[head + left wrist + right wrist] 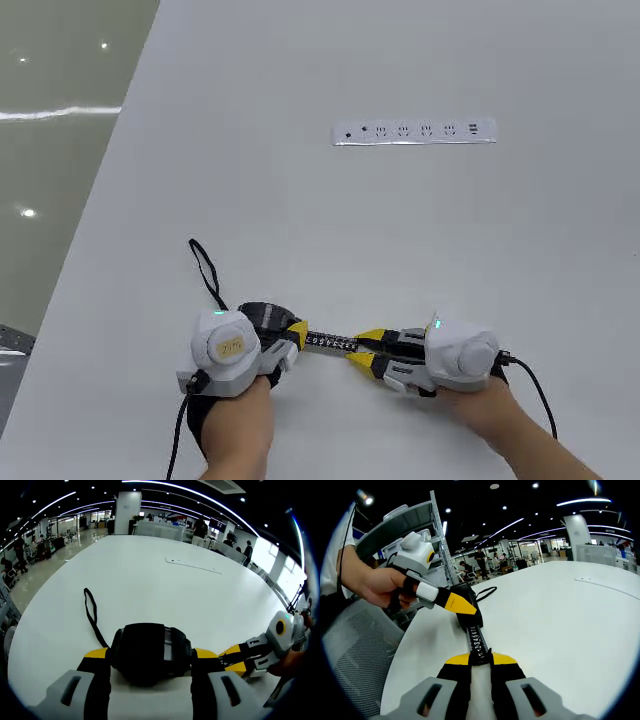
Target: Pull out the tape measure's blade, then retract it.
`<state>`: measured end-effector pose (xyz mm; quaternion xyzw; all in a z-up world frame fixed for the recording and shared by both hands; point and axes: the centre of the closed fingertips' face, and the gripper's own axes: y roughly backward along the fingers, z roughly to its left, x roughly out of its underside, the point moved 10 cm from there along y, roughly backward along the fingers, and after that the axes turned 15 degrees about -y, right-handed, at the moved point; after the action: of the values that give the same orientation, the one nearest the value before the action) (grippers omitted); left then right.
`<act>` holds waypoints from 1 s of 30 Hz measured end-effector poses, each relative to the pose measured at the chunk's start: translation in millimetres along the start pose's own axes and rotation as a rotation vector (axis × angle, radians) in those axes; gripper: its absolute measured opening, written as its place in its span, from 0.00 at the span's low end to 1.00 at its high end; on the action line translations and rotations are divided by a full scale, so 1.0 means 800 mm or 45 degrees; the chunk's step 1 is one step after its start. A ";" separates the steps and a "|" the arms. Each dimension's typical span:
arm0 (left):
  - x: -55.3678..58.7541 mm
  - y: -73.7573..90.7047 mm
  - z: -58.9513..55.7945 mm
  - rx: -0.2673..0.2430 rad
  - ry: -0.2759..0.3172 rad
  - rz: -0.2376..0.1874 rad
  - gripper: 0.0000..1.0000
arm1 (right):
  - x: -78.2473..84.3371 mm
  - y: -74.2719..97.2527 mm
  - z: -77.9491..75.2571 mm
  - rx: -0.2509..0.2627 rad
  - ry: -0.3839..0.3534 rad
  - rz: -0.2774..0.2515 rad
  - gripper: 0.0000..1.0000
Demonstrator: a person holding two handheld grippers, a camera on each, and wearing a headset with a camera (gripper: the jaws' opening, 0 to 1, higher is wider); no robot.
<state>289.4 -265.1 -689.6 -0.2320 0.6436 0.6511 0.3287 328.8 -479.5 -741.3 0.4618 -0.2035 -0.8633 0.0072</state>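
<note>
A black tape measure case (263, 318) (150, 650) (466, 600) rests on the white table, and my left gripper (288, 338) (150, 656) is shut on it from both sides. Its black wrist strap (205, 272) (91, 611) trails away across the table. A short length of dark blade (330, 342) (476, 642) with white numbers runs out to the right. My right gripper (362, 348) (480, 658) is shut on the blade's end. In the left gripper view the right gripper (235, 659) enters from the right.
A white power strip (414, 131) (192, 565) lies flat farther back on the table. The table's left edge (80, 250) drops to a glossy floor. A grey metal shelf rack (410, 522) and a mesh chair (355, 650) stand beyond the near side.
</note>
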 end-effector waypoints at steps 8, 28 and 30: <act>0.000 0.000 0.000 0.001 0.002 0.000 0.62 | -0.002 -0.006 0.001 -0.008 0.002 0.004 0.13; 0.000 0.000 0.000 0.005 0.012 0.000 0.62 | -0.007 -0.023 0.006 -0.016 0.032 0.009 0.13; 0.000 0.000 0.000 0.004 0.014 -0.001 0.62 | -0.007 -0.025 0.008 -0.014 0.035 0.009 0.13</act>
<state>289.4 -264.8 -689.8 -0.2353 0.6463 0.6487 0.3256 330.5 -458.1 -741.0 0.4730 -0.2001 -0.8579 0.0155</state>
